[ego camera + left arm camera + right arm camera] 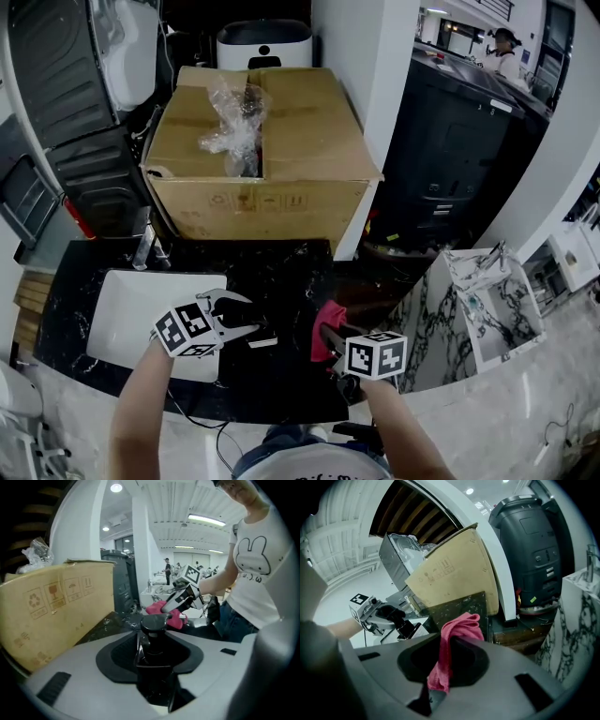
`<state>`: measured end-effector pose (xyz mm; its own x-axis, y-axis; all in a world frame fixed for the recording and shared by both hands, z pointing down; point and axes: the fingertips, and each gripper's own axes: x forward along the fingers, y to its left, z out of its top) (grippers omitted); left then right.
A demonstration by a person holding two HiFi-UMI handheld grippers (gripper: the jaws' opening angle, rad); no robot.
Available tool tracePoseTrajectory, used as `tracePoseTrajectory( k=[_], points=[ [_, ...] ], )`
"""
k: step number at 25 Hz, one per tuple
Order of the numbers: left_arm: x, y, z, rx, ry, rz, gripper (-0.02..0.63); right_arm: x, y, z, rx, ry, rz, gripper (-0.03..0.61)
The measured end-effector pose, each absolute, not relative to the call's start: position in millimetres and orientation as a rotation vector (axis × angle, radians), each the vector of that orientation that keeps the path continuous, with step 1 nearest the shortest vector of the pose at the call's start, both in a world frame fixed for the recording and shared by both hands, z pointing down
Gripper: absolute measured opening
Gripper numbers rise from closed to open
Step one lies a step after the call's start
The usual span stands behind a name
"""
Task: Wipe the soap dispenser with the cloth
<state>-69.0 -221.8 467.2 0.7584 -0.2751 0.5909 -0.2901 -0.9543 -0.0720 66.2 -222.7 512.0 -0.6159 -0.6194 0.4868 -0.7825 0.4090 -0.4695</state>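
The black soap dispenser (152, 637) is clamped in the left gripper (239, 319). The pink cloth (451, 637) is pinched in the right gripper (330, 339), held near the dispenser.

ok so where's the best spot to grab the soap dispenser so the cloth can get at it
Take the soap dispenser by its black body, below the narrow pump neck, coming from the person's left as the left gripper does. Its sides look flat enough for the pads, and that leaves the pump head and the side facing the cloth free.
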Motion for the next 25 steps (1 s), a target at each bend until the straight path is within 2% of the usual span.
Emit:
tracePoseTrajectory(
  k=[2, 5, 9, 10, 15, 23, 24, 25],
  points=[
    [-72.7, -225.2, 464.6, 2.913, -0.681, 0.874, 0.201, 64.8, -222.6, 511.4, 1.229, -2.433, 1.007, 0.051],
    [-77.9, -222.8, 461.5, 2.833, -0.986, 0.601, 0.227, 61.3, -223.2, 510.3, 1.216, -2.441, 1.010, 0.051],
    [-81.9, -219.9, 457.3, 2.638, -1.347, 0.295, 0.225, 58.1, -224.7, 506.6, 1.209, -2.456, 1.010, 0.051],
    [-82.8, -220.0, 456.7, 2.577, -1.432, 0.254, 0.208, 58.0, -225.0, 505.7, 1.209, -2.459, 1.011, 0.051],
    [-74.3, -216.2, 461.5, 2.351, -1.705, 0.224, 0.141, 59.7, -222.2, 503.3, 1.211, -2.464, 1.020, 0.051],
    [-74.6, -226.3, 464.8, 2.094, -2.031, 0.320, 0.141, 61.6, -213.8, 502.0, 1.214, -2.474, 1.031, 0.051],
    [-75.6, -227.2, 464.4, 2.073, -2.057, 0.332, 0.134, 62.0, -212.7, 502.3, 1.215, -2.473, 1.032, 0.051],
    [-75.2, -227.7, 464.1, 2.068, -2.065, 0.341, 0.100, 62.2, -211.7, 502.5, 1.216, -2.472, 1.035, 0.051]
  ],
)
